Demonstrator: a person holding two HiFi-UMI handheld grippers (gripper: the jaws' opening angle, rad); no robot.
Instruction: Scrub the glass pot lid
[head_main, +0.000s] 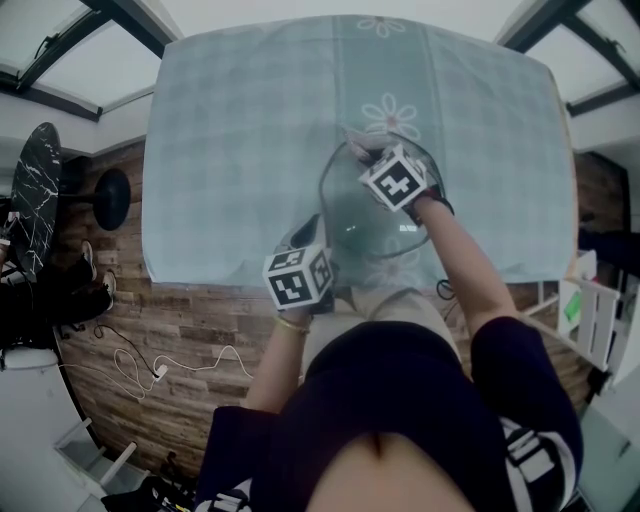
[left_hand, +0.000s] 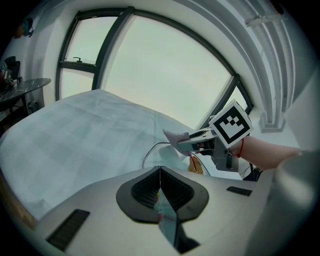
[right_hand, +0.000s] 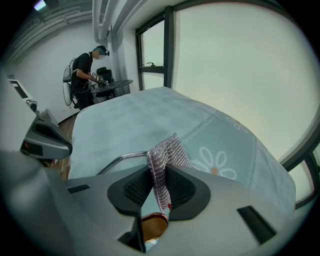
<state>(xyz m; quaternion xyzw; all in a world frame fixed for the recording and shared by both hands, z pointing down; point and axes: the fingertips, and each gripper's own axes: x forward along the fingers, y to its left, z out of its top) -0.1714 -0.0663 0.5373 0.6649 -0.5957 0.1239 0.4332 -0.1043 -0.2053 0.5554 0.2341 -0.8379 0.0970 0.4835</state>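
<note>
The glass pot lid (head_main: 385, 215) with its metal rim lies on the table near the front edge. My left gripper (head_main: 316, 228) is at the lid's near-left edge, shut on the rim (left_hand: 148, 150), and a sliver of glass shows between the jaws of the left gripper (left_hand: 160, 175). My right gripper (head_main: 368, 152) is over the lid's far side, shut on a silver mesh scrub cloth (head_main: 356, 140). The cloth (right_hand: 167, 152) sticks up from the jaws of the right gripper (right_hand: 159, 172). The lid's brown knob (right_hand: 151, 226) shows below them. The left gripper view also shows the right gripper (left_hand: 196, 141) holding the cloth (left_hand: 175, 136).
A pale blue checked tablecloth (head_main: 250, 120) with flower prints covers the table. On the wood floor to the left are a black round stool (head_main: 110, 195), a marble-topped table (head_main: 35, 195) and white cables (head_main: 150, 365). A person (right_hand: 82, 75) stands at a far desk.
</note>
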